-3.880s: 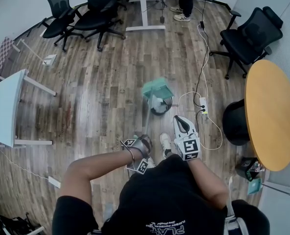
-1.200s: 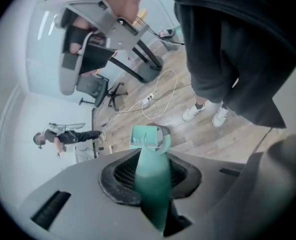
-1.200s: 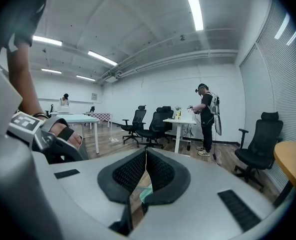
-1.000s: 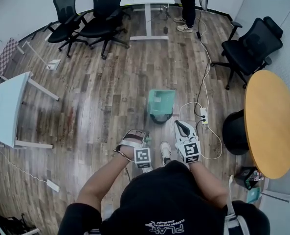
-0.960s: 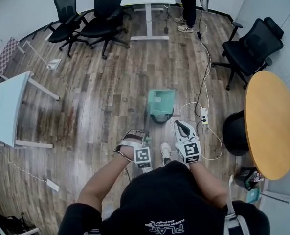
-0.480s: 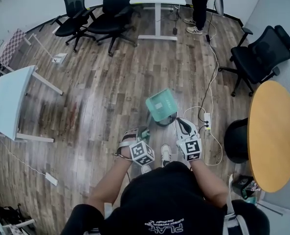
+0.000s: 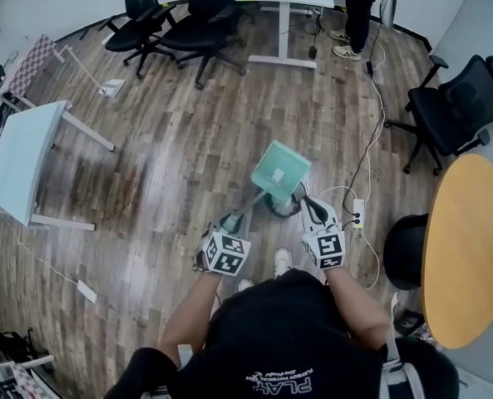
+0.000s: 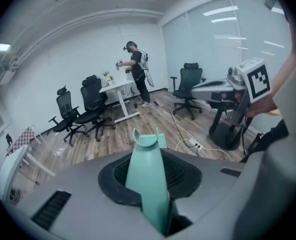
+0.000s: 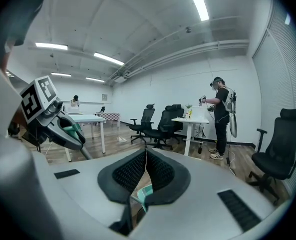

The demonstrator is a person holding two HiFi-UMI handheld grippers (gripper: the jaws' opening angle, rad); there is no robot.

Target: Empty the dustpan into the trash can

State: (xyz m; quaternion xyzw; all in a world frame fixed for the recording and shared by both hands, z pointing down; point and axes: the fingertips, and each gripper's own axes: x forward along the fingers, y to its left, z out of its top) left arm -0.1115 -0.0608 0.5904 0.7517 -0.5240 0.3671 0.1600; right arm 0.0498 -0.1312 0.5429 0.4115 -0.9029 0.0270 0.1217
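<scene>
Dustpan [image 7: 281, 170] is up off the floor right now, hanging over the trash can [image 7: 291, 209]. From the head view the teal pan covers the far part of the can's dark rim, so it looks lined up over the opening, though I can't tell how high above it. The left gripper [image 7: 229, 225] has the handle [image 8: 147, 179] clamped between its jaws, which sit partway closed and snug on the teal shaft. The bit that matters for the dump is that the handle runs straight out along the way that gripper points, forward and off to the right in the head view, with the pan at the far end. So the long axis goes from the left gripper to the can, and I'd guess any tipping comes from rolling or raising that wrist rather than reaching further. The right gripper [image 7: 309, 206] is actually nearer to the can, just beside its near right edge. But its jaws are pressed together at the tips with nothing in them, and the bit of teal in its own view lies beyond the pads, not between them. Can't see whether anything's left in the pan. If the pan drifts toward the far rim, stuff could spill onto the wood floor [image 7: 188, 148].
</scene>
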